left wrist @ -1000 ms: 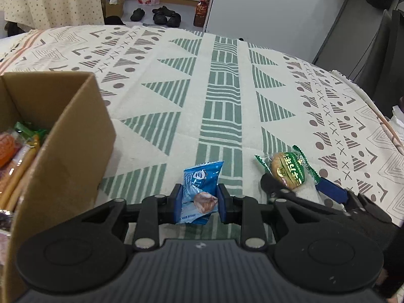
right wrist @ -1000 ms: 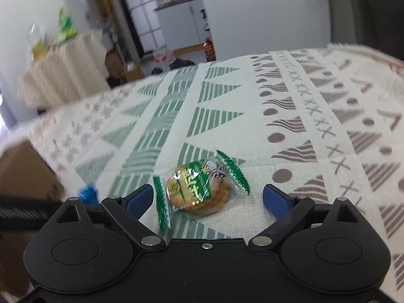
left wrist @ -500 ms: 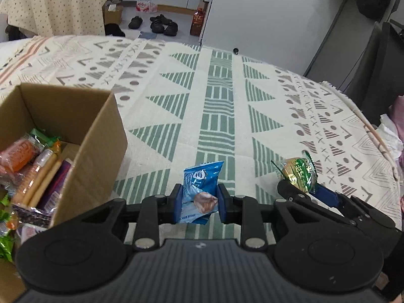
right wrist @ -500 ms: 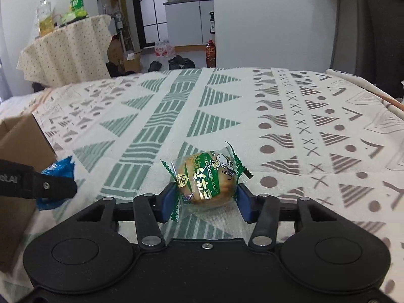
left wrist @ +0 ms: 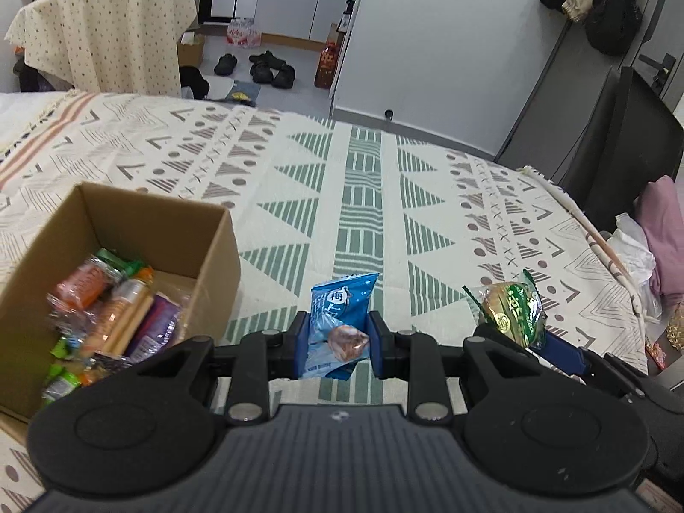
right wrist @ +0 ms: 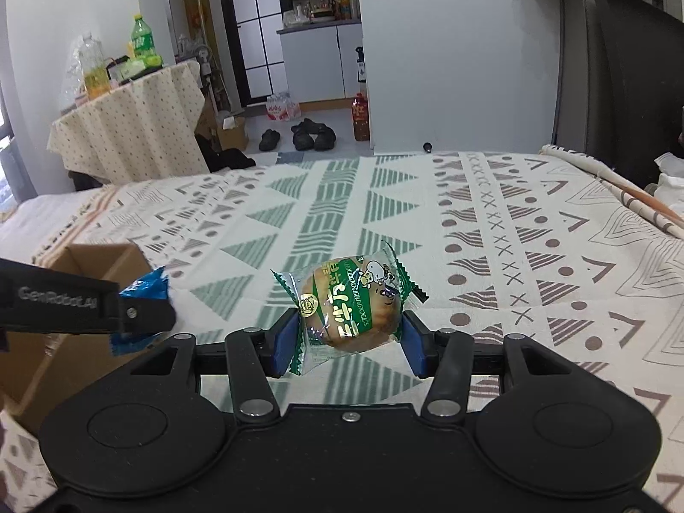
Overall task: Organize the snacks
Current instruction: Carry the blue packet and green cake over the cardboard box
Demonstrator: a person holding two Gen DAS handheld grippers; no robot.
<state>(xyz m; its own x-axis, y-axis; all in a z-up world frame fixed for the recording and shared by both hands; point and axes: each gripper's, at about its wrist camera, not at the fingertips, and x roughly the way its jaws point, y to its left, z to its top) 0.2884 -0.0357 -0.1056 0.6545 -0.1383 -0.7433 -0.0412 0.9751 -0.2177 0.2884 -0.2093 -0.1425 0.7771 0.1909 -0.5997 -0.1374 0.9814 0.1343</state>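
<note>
My left gripper (left wrist: 337,348) is shut on a blue snack packet (left wrist: 340,325) and holds it above the patterned tablecloth (left wrist: 363,196), just right of the open cardboard box (left wrist: 141,222). The box holds several wrapped snacks (left wrist: 107,299). My right gripper (right wrist: 348,340) is shut on a round bun in a green wrapper (right wrist: 350,303), lifted off the cloth. That bun also shows in the left wrist view (left wrist: 511,310), to the right of the blue packet. The left gripper and blue packet (right wrist: 143,288) show at the left of the right wrist view.
The box corner (right wrist: 102,256) lies left of the right gripper. A dark chair (left wrist: 620,149) and a pink cushion (left wrist: 664,222) stand beyond the table's right edge. A side table with a dotted cloth (right wrist: 128,128) and shoes (right wrist: 308,137) are on the floor beyond.
My right gripper closed on the green-wrapped bun and lifted it off the cloth. My left gripper rose with the blue packet, so more of the box's inside shows.
</note>
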